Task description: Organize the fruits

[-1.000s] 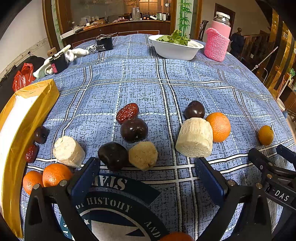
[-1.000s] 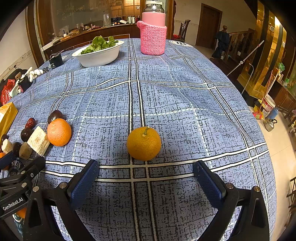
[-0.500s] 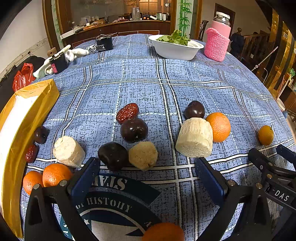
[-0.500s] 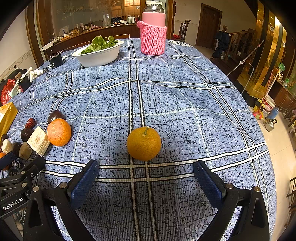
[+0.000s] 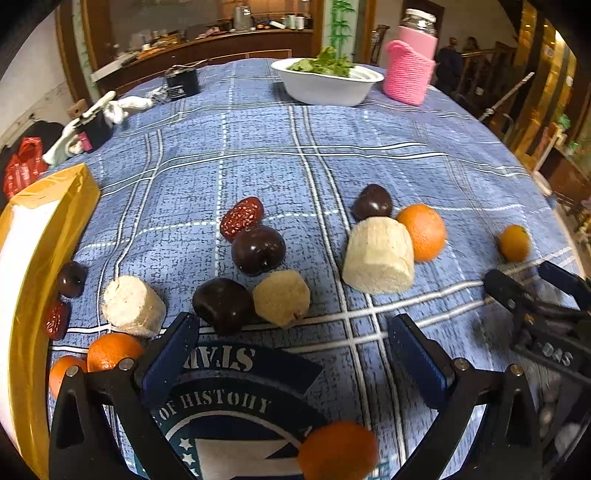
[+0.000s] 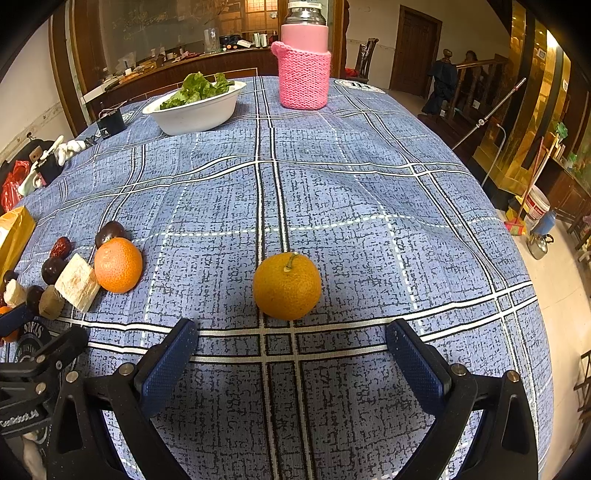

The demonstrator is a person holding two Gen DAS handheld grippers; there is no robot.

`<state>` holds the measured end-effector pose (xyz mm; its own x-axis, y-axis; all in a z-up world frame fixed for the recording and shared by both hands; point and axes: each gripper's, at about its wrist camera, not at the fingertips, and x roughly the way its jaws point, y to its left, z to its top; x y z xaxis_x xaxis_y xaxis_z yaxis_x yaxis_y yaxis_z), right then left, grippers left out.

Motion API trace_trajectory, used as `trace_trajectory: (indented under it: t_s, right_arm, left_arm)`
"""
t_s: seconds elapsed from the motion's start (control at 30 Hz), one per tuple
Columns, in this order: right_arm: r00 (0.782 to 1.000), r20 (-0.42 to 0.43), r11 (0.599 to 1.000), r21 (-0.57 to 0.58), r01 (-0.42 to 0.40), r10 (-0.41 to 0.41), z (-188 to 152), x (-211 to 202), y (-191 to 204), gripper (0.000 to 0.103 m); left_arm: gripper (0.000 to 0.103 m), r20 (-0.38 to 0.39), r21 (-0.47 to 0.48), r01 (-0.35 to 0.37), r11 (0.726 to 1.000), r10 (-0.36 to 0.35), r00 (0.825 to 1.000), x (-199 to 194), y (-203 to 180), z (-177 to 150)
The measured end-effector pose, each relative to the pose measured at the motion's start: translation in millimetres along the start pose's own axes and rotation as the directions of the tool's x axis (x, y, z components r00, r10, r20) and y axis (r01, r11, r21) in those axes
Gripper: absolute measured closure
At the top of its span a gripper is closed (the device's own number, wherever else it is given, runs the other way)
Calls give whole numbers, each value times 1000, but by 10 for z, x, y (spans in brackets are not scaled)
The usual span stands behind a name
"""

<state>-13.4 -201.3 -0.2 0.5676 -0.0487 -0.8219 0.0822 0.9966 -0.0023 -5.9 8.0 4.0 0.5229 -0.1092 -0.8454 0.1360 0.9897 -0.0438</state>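
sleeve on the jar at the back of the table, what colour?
Pink knit sleeve, on a jar with a pink body. Clearest in the right wrist view.

This looks like a home's dining room. A round table (image 6: 369, 192) under a blue checked cloth fills the middle. At its far side stand a white bowl (image 6: 195, 110) of lettuce and a jar in a pink knitted sleeve (image 6: 303, 79). Behind the table runs a long wooden counter (image 6: 177, 70) crowded with cups and kitchenware. To the right of the table are a wooden door (image 6: 415, 48), a stair railing (image 6: 476, 74), a mop (image 6: 495, 122), and a kettle (image 6: 540, 244) on the tiled floor.
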Motion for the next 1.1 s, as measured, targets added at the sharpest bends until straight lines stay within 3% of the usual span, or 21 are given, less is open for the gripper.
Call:
trace_trajectory:
  t_s: [0.13,0.23,0.33,0.43,0.5,0.57,0.7,0.77,0.83,0.97,1.1]
  right_arm:
    - [1000,2,1000,-2,-1,1,-10,7,-7,0]
    - [1000,3,1000,-2,-3,3,-2,9,-14,0]
    - [1000,-8,1000,-11,-13,13,-11,10,-2,0]
    - [998,-46,999,-28,-32,31,-4,-10,-24,0]
    - [997,-72,999,-33,-28,26,-24,-27,-16,0]
    - [997,-73,999,-40,-22,19,-75,-64,-6,0]
    - [992,-123,1000,-17,-5,3,-107,-130,-16,2]
    - [996,-87,1000,6,-11,11,-136,-307,-7,4]
    - [998,-14,998,-15,-58,58,-163,-554,99,3]
    - [973,48,971,-95,-219,225,-279,-895,503,3]
    - [945,4,933,-159,-324,328,-393,-871,919,23]
  left_arm:
    - [10,42,-34,82,996,-80,996,-235,160,-120]
    - [10,197,-24,16,1000,-11,980,-665,339,-265]
    - [10,354,-46,-77,996,88,931,-1166,598,-424]
    - [9,437,-77,-108,991,131,890,-1573,886,-518]
    - [9,478,-112,-115,987,155,864,-1812,1120,-601]
    - [9,493,-148,-117,982,176,852,-1934,1251,-667]
    - [9,497,-222,-111,969,210,842,-2084,1491,-772]
    - [9,511,-235,-104,966,214,832,-2137,1559,-840]
    - [9,506,-235,-87,968,199,840,-2105,1589,-858]
    - [9,441,-218,7,976,92,893,-1841,1573,-826]
    - [9,397,-160,57,985,11,918,-1669,1452,-853]
